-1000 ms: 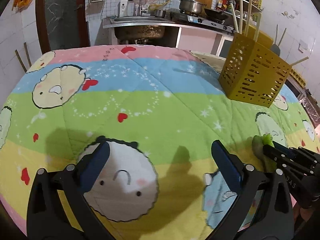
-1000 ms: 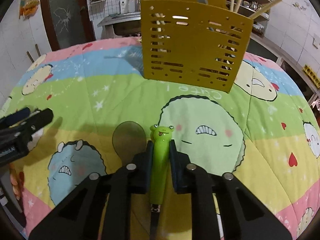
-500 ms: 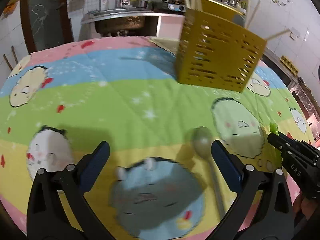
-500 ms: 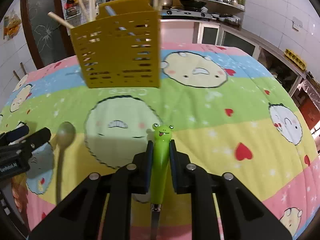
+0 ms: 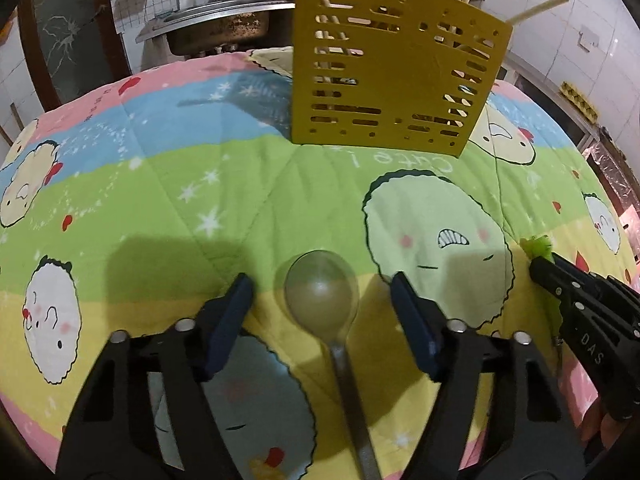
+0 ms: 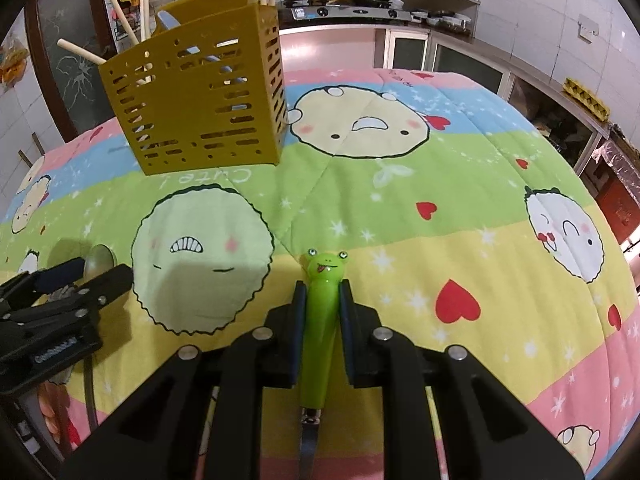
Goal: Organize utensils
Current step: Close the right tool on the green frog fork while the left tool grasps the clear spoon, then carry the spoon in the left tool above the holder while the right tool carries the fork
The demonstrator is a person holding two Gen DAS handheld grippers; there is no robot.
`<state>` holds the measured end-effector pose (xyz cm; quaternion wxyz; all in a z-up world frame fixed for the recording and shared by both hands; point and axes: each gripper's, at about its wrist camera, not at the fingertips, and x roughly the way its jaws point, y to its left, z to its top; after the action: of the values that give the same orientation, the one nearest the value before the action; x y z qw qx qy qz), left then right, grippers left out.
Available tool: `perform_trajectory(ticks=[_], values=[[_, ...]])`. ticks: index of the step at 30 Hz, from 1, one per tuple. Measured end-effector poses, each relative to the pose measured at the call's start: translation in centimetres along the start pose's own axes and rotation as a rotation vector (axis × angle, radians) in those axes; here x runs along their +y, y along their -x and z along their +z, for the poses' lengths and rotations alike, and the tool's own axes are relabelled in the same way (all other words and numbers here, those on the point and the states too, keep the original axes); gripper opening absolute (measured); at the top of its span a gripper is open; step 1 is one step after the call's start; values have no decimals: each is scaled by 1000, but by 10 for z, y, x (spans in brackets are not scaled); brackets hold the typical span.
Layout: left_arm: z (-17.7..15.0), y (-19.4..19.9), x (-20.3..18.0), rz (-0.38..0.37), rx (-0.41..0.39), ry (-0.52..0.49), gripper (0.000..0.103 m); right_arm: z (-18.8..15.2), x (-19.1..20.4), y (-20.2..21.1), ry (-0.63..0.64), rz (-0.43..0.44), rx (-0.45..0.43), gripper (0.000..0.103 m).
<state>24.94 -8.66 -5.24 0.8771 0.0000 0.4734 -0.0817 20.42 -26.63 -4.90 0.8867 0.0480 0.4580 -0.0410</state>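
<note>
My left gripper (image 5: 320, 300) hangs over the metal spoon (image 5: 322, 296), which lies flat on the cartoon quilt (image 5: 200, 184) in front of the yellow holder (image 5: 394, 76) w/ its bowl toward the holder and its handle running back toward me. The bowl sits btwn my two blue pads, jaws closing but pads clear of it on both sides, not gripping yet. My right gripper (image 6: 322, 300) is clamped tight on the green frog-handled utensil (image 6: 322, 308), frog head poking out past the pads, metal end trailing back under the gripper; can't tell if it's a fork or spoon. It's in front of the holder and off to its right, above the quilt. The holder stands upright on the quilt, wooden chopsticks (image 6: 80, 50) & a pale blue utensil (image 6: 172, 24) sticking out the top
</note>
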Motion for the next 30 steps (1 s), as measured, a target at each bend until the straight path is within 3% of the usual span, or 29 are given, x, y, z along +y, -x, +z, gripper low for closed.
perform_trajectory(ticks=[3,10,20,30], values=[[3,-1,-4,2,15,-6,49,5,1,-3,8,-5,16,17],[10,-6,-10,0,34,-29,32,13,-2,-11,-15,13,57,17],[15,-2,-2,-66,6,-7,31,16,1,16,-28,40,-48,16],[21,47,8,-77,-177,-43,31,23,5,61,-33,49,-260,16]])
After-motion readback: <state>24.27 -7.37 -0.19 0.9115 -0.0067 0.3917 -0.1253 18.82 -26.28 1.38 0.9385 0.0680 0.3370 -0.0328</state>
